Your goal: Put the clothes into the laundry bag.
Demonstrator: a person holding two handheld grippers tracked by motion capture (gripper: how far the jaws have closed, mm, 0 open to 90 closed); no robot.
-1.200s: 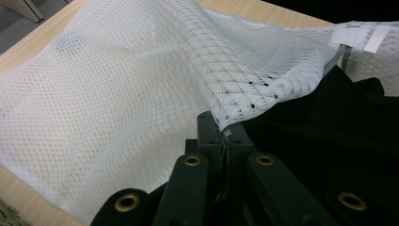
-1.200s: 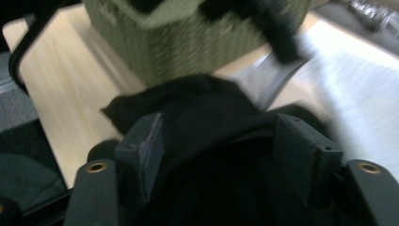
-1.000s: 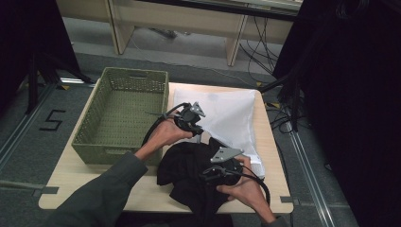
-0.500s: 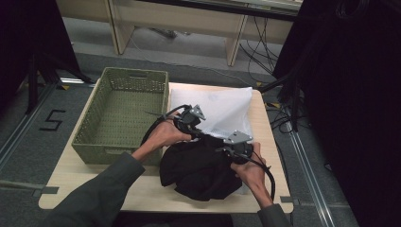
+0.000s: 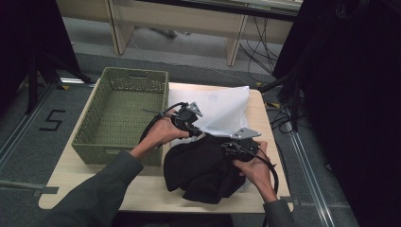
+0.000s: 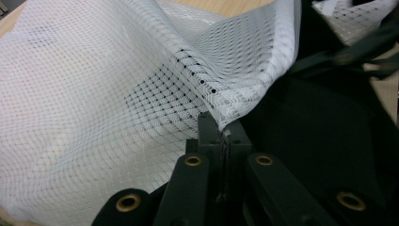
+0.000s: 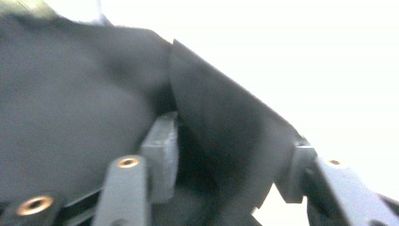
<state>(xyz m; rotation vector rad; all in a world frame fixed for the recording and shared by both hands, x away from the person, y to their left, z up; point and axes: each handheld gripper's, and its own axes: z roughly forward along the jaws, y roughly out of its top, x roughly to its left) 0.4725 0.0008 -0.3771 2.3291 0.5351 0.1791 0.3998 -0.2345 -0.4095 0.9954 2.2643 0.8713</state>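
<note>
The left gripper [image 6: 221, 129] pinches the white net bag's [image 6: 94, 94] edge on the table [image 5: 71, 184], while the right gripper [image 7: 226, 160], jaws just opening, seems spread around a black cloth [image 5: 203, 170] fold.

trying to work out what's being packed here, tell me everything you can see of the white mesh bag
The white mesh bag is a thin, see-through net of small diamond holes with a denser woven hem. It lies flat and rumpled on the far right part of the wooden table, beside the green basket. Its near edge is lifted: the left gripper is shut on the hem and holds it up. The black garment lies bunched against that raised edge and covers the bag's near part.
</note>
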